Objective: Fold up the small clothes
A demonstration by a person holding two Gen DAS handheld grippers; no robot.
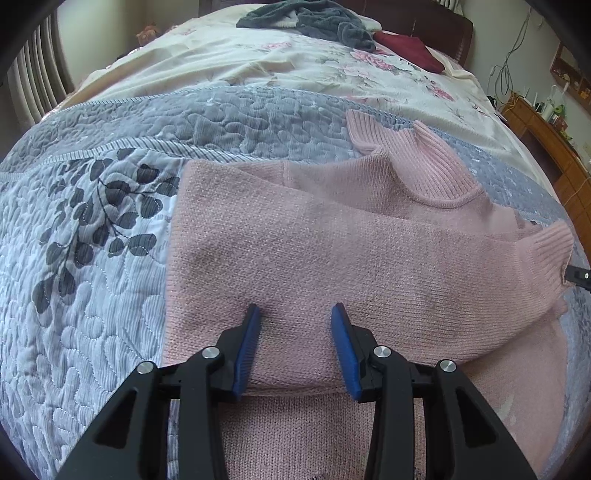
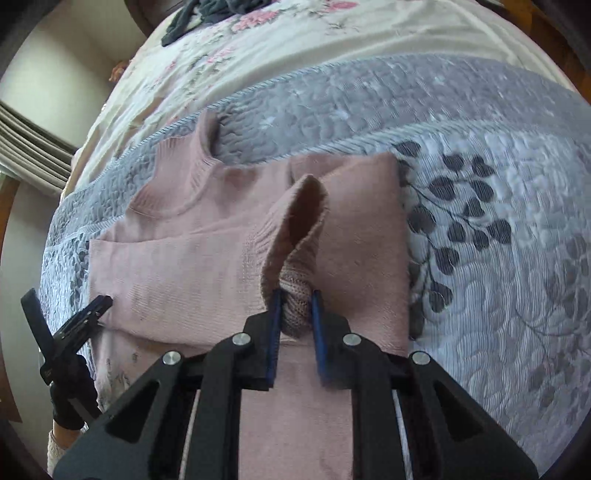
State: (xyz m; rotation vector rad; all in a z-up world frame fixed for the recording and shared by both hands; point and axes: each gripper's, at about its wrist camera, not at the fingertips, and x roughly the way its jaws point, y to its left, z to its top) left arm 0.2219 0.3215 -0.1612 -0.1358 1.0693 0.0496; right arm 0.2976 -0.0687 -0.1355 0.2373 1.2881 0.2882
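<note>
A pink knit sweater [image 1: 332, 240] lies flat on the bed, its ribbed collar [image 1: 443, 166] toward the headboard. One sleeve is folded across the chest. My left gripper [image 1: 295, 314] hovers open just over the sweater's lower body, nothing between its blue pads. In the right wrist view the right gripper [image 2: 295, 299] is shut on the ribbed sleeve cuff [image 2: 299, 221], which stands up in a loop above the sweater [image 2: 184, 266]. The left gripper [image 2: 66, 297] shows there at the sweater's left edge, held by a gloved hand [image 2: 68, 398].
A grey-blue leaf-print quilt [image 1: 92, 258] lies under the sweater, over a floral sheet [image 1: 295, 62]. A dark grey garment [image 1: 314, 18] and a maroon one [image 1: 410, 50] lie near the headboard. A wooden dresser [image 1: 546, 133] stands right of the bed, curtains [image 1: 33, 85] to the left.
</note>
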